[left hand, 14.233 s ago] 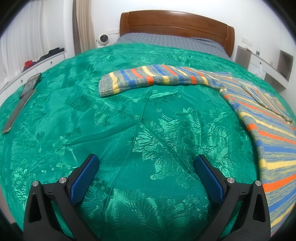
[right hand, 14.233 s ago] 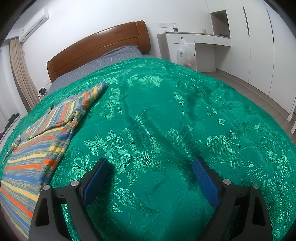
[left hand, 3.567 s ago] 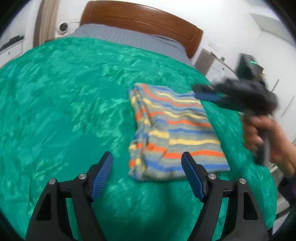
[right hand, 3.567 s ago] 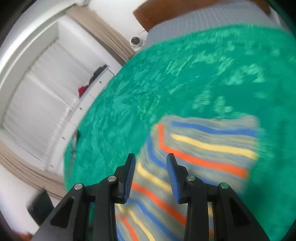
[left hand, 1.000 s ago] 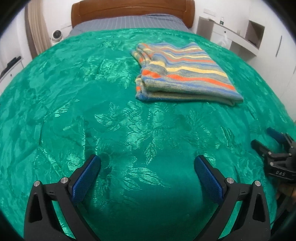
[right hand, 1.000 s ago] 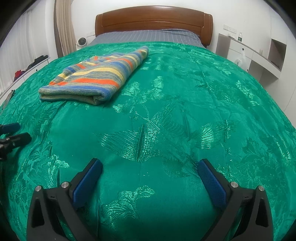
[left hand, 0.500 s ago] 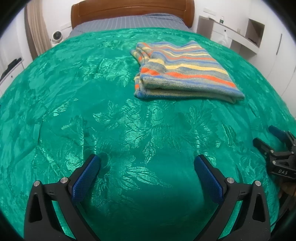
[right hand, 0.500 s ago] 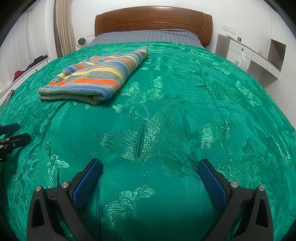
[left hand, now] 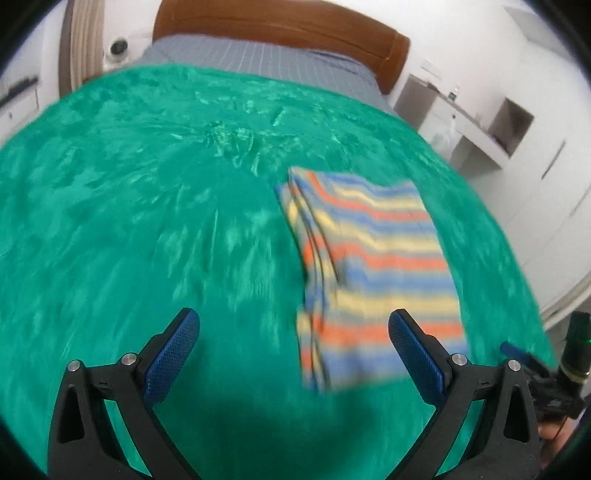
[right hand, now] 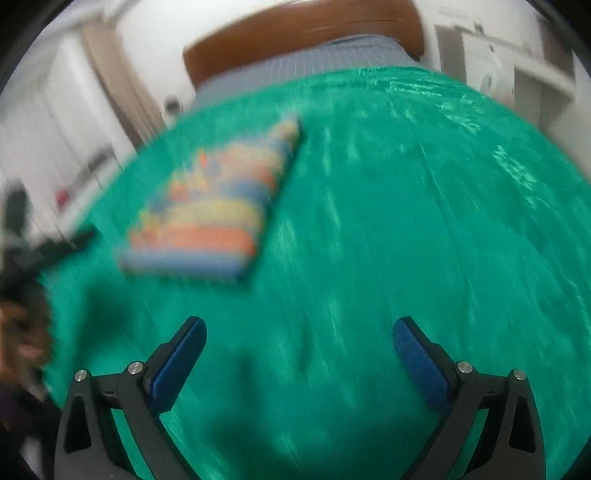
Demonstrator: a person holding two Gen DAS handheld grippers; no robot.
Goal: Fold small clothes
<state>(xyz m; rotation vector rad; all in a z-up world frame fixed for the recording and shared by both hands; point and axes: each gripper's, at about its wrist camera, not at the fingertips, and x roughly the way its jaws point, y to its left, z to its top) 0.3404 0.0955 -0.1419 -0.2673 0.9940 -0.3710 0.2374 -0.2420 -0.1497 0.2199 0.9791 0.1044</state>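
Note:
A striped garment (left hand: 373, 273) in blue, yellow and orange lies folded into a rectangle on the green bedspread (left hand: 147, 221). In the left wrist view it sits ahead and to the right, and my left gripper (left hand: 293, 349) hangs open above the bedspread with nothing between its fingers. The right wrist view shows the same folded garment (right hand: 218, 206) ahead to the left, blurred by motion. My right gripper (right hand: 299, 354) is open and empty over bare bedspread. The left gripper's body and a hand (right hand: 26, 332) show at that view's left edge.
A wooden headboard (left hand: 280, 33) and grey sheet (left hand: 258, 62) lie at the far end of the bed. White cabinets and shelves (left hand: 509, 122) stand to the right. A small white camera device (left hand: 118, 48) stands beside the curtain at the far left.
Both grippers have lifted and swung, so both views are blurred and the folded garment appears nearer. The garment itself stays folded in the same spot. Both grippers remain open.

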